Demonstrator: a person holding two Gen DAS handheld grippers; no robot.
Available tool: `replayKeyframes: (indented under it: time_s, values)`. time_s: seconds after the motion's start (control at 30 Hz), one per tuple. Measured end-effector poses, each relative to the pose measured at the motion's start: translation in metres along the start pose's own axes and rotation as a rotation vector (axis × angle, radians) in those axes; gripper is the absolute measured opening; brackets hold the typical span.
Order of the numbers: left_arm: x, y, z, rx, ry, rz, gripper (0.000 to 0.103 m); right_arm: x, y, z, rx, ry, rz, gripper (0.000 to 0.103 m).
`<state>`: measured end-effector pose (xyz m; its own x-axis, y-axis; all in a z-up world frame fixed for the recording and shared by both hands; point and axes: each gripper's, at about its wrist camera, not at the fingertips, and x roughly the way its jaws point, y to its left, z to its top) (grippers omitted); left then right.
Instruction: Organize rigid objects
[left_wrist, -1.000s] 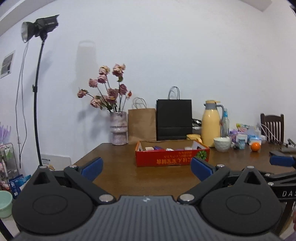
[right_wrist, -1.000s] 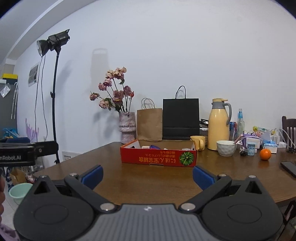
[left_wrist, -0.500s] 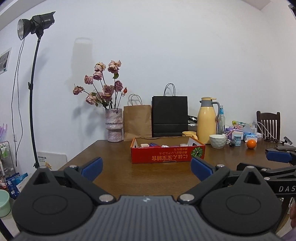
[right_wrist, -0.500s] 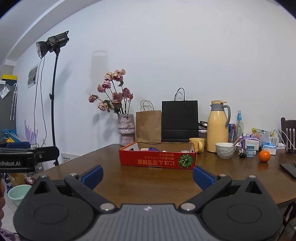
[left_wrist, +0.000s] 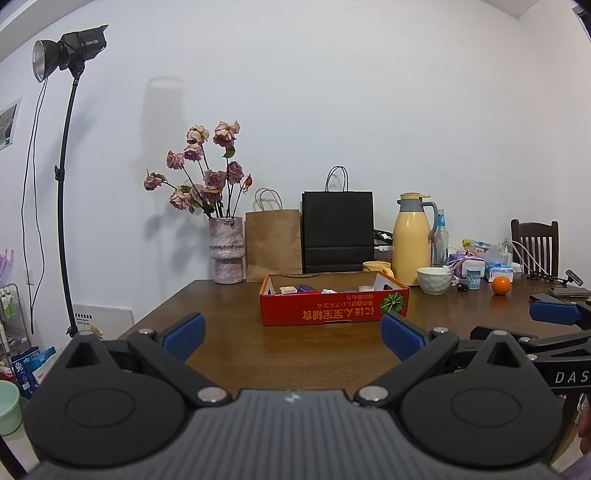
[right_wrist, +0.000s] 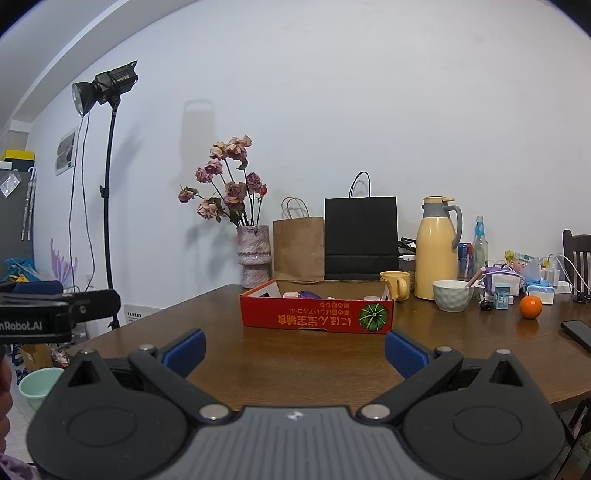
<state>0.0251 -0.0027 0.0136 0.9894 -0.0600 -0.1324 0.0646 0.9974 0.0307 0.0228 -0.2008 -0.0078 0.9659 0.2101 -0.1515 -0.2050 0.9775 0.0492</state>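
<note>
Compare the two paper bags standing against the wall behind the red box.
The brown paper bag is shorter than the black paper bag, its top edge sitting lower. The brown one looks creased and has pale handles; the black one is smooth-faced with thin dark handles. The brown bag stands to the left, nearer the flower vase. Both stand upright on the table with handles up.

Brown wooden table, cluttered along its far edge.

Red cardboard box mid-table; behind it vase, brown paper bag, black paper bag, yellow mug. Toward far right corner: yellow thermos, white bowl, orange; phone near right edge.
</note>
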Motion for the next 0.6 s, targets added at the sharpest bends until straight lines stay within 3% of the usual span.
replayKeyframes:
  time_s: [0.6]
  values:
    - [-0.0013,-0.0001,-0.0017,-0.001,-0.011,-0.011,0.103,0.0015,0.0025,-0.0026,0.002,0.001,0.002,0.103]
